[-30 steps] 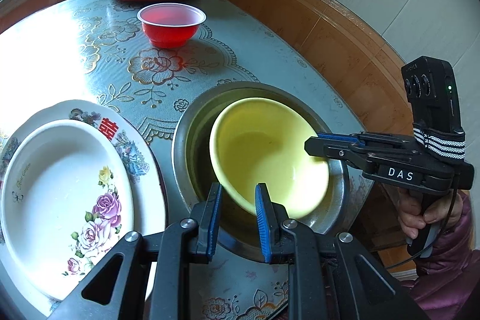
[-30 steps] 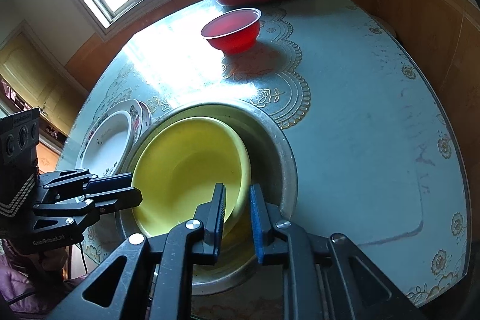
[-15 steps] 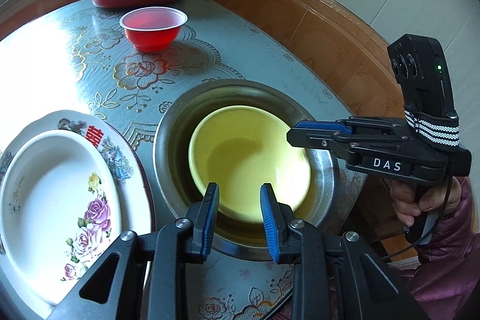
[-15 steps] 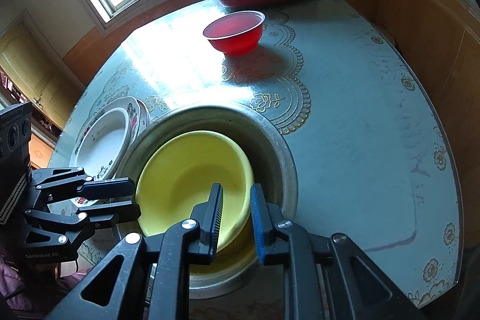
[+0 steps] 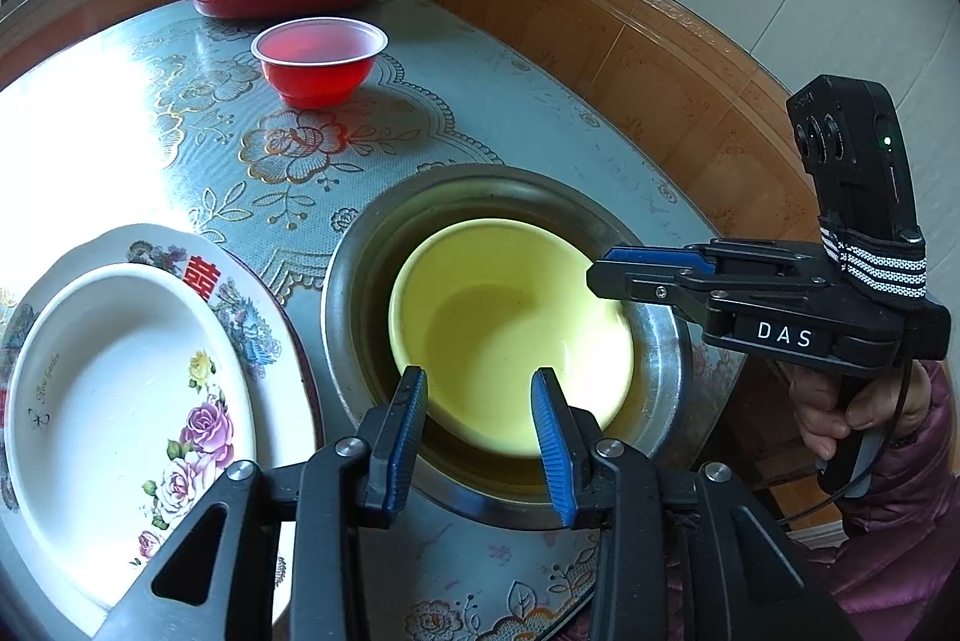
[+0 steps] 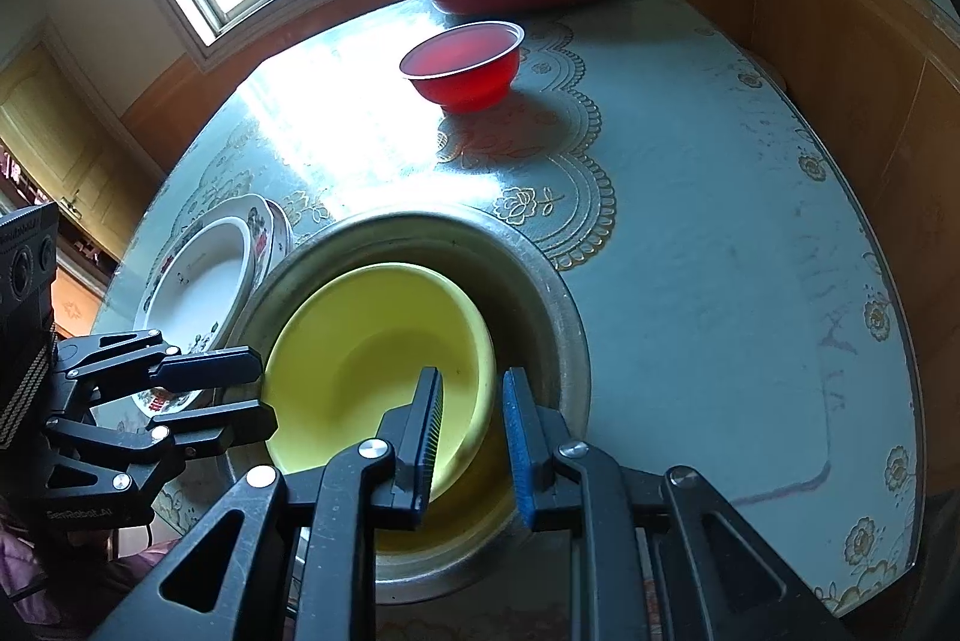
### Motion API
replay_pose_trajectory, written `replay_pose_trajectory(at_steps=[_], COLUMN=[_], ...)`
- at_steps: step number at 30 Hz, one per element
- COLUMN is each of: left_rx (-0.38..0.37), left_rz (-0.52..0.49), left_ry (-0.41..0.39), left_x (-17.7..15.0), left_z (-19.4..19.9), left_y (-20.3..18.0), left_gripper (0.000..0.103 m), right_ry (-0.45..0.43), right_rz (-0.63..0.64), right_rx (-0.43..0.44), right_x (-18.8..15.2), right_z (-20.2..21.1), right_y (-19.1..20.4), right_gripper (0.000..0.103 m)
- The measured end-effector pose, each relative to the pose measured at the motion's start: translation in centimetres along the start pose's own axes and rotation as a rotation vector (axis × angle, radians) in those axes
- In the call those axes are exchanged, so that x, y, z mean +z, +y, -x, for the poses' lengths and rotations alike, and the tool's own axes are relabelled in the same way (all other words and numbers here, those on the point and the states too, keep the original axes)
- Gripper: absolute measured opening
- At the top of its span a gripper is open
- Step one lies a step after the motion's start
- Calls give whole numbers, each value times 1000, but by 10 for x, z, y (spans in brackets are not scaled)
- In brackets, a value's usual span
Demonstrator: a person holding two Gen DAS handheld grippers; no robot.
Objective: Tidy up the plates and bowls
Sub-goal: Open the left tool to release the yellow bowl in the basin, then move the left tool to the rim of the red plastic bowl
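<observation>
Yellow bowl (image 5: 510,335) sits inside the metal basin (image 5: 660,365) on the bench (image 5: 420,119), stacked plates (image 5: 120,389) just left of it. Left claw (image 5: 480,431) is spread apart and holding nothing at the bowl's near rim. Right claw (image 6: 471,437) also gapes, straddling the rim without gripping. Red bowl (image 5: 319,62) well behind.

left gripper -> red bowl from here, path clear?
Probably yes. The left gripper is open and empty; only bare tablecloth lies past the metal basin holding the yellow bowl, toward the red bowl.

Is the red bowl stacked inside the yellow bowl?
No, the red bowl stands alone on the table, apart from the yellow bowl.
</observation>
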State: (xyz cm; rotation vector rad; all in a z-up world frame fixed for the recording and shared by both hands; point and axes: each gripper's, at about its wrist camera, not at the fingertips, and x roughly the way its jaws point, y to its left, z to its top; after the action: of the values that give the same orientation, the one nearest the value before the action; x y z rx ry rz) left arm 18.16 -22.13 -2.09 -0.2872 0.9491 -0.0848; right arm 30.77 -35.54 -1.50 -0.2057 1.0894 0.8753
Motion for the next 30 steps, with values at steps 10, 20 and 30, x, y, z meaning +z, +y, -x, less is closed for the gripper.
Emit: replay_pose_trajectory(at_steps=[10,20,30], left_rx=[13,16,55], left_rz=[-5,14,47], left_ry=[-12,-22,-44], left_x=[3,10,26], left_z=[2,5,8], left_y=[0,6,23], left_gripper=[37,37,37], right_ry=[-20,-41,-31], right_rz=[-20,-114,-196], right_rx=[56,186,338], right_x=[6,30,63], right_z=[3,0,-11], right_y=[-1,-14,-25], right_gripper=[20,29,31])
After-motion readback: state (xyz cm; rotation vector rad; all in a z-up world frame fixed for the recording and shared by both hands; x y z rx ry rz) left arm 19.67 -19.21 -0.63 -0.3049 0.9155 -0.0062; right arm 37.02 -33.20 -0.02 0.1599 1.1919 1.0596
